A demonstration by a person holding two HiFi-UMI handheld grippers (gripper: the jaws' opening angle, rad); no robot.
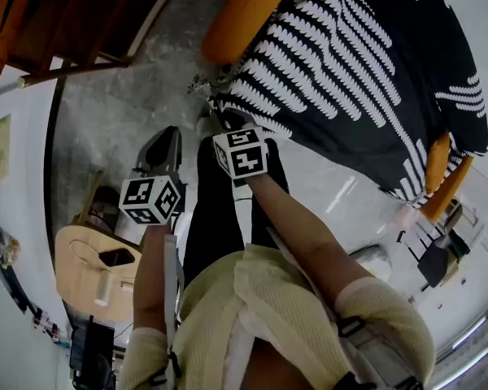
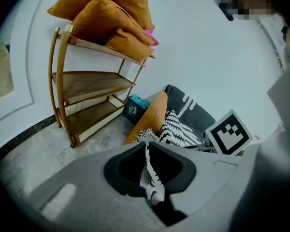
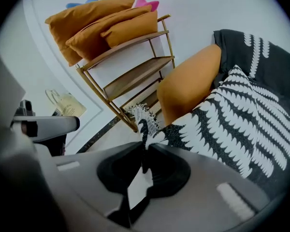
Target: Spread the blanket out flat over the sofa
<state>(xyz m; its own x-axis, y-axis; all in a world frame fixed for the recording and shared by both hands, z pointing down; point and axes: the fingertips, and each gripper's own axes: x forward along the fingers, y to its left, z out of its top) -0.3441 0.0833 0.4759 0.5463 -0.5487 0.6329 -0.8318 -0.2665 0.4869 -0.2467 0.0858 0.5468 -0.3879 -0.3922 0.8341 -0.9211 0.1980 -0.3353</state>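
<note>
Blanket (image 1: 366, 71) lies lengthwise along the sofa (image 1: 244, 10), fringed edge clamped by left hand-held gripper (image 2: 147, 146) and right hand-held gripper (image 3: 145, 146).

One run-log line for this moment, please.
stage: blanket partly spread | left claw: shut on blanket fringe | right claw: shut on blanket edge | placement: draped over sofa, near corner held

Left tongs (image 2: 146, 146), right tongs (image 3: 145, 149) both clamped, angled down.

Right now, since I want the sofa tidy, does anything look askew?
Yes. The black-and-white blanket isn't flat: its fringed corner juts out over the floor, pinched in both the left gripper and right gripper, and an orange cushion sticks out uncovered beside it.
</note>
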